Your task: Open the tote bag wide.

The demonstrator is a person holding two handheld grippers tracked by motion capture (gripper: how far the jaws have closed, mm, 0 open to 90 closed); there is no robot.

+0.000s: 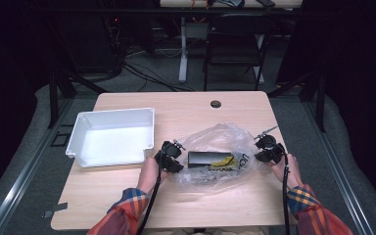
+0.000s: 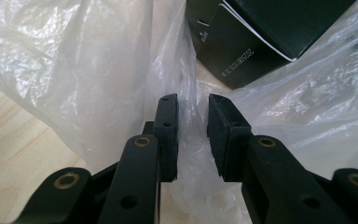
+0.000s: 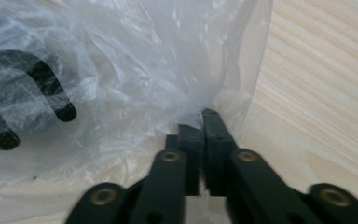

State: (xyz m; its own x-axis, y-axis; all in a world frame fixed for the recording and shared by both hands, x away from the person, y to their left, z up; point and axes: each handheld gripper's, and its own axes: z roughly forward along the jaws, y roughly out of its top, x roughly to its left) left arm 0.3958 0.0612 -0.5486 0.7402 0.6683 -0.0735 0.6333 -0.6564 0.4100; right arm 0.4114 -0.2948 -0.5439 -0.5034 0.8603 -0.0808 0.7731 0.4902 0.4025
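A crumpled clear plastic bag [image 1: 215,137] lies on the wooden table [image 1: 127,200], right of centre. Inside it are a flat black box [image 1: 203,159] and something yellow [image 1: 223,160]. My left gripper [image 1: 176,164] is at the bag's left end. In the left gripper view its jaws [image 2: 193,105] stand a little apart with a loose fold of the bag [image 2: 74,60] between them, and the black box [image 2: 251,42] lies just beyond. My right gripper [image 1: 260,155] is at the bag's right end. Its jaws [image 3: 203,119] are pinched together on the bag's edge [image 3: 121,70].
A white rectangular tray [image 1: 115,113] sits on the table's left half, close to my left hand. A round cable hole [image 1: 216,104] is near the far edge. Beyond the table stand a dark chair [image 1: 237,44] and a desk leg.
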